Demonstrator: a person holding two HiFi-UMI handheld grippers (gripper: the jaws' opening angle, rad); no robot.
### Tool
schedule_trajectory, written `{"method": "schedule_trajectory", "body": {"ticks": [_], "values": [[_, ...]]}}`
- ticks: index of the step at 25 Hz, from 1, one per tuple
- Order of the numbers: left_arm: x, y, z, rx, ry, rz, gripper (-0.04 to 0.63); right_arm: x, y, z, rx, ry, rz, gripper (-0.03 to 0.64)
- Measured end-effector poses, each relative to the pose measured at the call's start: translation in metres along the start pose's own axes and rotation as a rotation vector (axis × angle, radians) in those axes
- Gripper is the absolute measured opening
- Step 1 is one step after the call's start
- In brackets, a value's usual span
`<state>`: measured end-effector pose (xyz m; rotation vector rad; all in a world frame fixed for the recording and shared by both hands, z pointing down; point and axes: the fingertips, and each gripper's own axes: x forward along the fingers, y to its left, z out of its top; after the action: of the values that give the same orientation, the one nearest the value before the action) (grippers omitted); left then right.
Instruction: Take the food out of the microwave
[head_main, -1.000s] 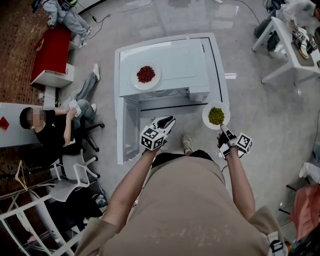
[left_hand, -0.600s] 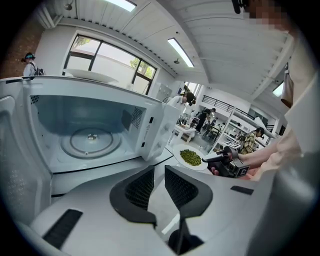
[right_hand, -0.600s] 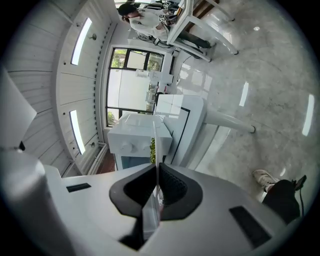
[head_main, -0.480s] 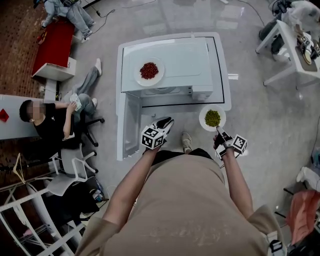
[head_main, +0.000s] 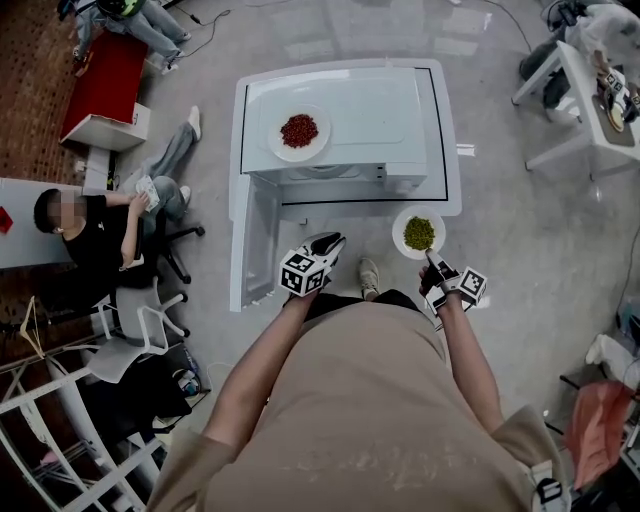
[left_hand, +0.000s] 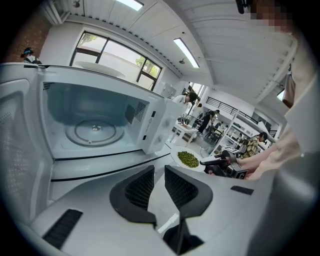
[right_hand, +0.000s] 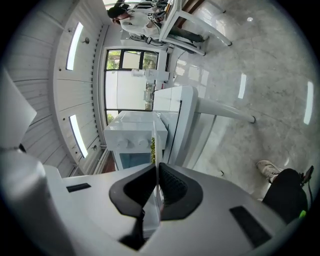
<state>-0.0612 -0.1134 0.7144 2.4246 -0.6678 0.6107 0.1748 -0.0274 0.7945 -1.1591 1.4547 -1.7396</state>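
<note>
A white microwave (head_main: 350, 115) stands on a white table (head_main: 447, 150), its door (head_main: 255, 250) swung open to the left. Its cavity with the glass turntable (left_hand: 95, 132) is bare. On its top sits a plate of red food (head_main: 298, 131). My right gripper (head_main: 430, 258) is shut on the rim of a white plate of green food (head_main: 418, 233), held level in front of the table's right corner; that plate (left_hand: 188, 159) also shows in the left gripper view. My left gripper (head_main: 330, 243) hangs before the cavity, jaws a narrow slit apart, nothing between them.
A person (head_main: 90, 245) sits on an office chair at the left, beside a red cabinet (head_main: 100, 100). Another white table (head_main: 585, 95) stands at the upper right. My own shoe (head_main: 369, 280) shows on the grey floor below the table's front edge.
Both grippers have sunk a little and drawn slightly toward me. The plate of green food has come along with the right gripper and sits a bit further left.
</note>
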Motion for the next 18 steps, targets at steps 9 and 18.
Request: {"method": "schedule_trajectory", "body": {"ticks": [9,18], "values": [[0.004,-0.012,-0.017,0.000,0.024,-0.021,0.057,0.005,-0.009,-0.013,0.033,0.001,0.009,0.021],[-0.005,-0.005,-0.014,-0.012,-0.006,-0.001,0.057,0.016,0.018,-0.029,-0.062,0.052,0.044,0.020]]}}
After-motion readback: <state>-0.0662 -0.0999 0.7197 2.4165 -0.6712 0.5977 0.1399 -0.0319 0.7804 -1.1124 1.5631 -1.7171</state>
